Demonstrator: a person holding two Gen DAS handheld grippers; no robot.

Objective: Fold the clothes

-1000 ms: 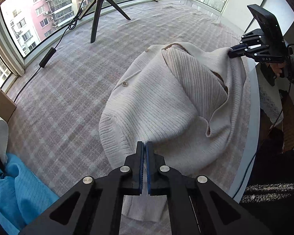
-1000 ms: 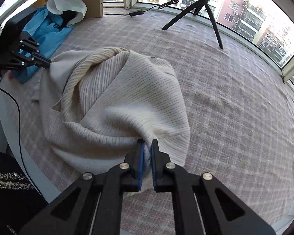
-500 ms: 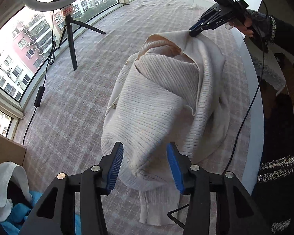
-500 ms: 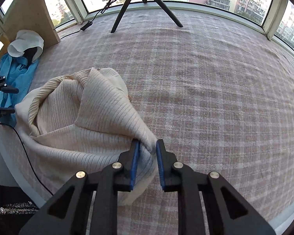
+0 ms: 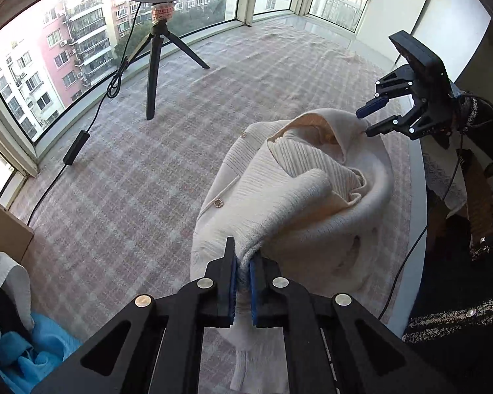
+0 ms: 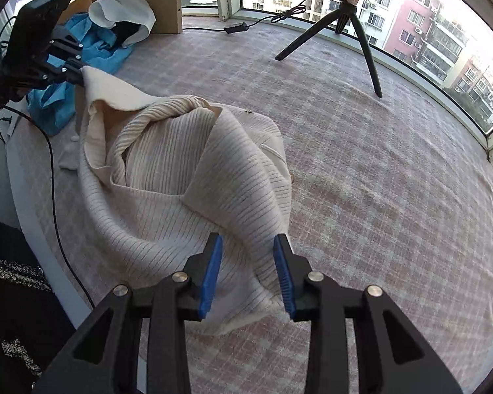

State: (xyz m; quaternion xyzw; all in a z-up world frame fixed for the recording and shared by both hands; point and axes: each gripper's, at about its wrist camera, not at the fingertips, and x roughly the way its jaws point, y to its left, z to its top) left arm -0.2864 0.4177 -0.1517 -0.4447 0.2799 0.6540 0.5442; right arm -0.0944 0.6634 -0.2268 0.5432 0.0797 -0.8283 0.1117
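Beside bay windows, plaid-covered table.

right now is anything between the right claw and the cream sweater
Nothing visible. The right claw sits directly over the cream sweater, its jaws opening with a fold of the knit between the pads and no other object there. The left claw is shut on the sweater's other end. The blue cloth lies off to the side.
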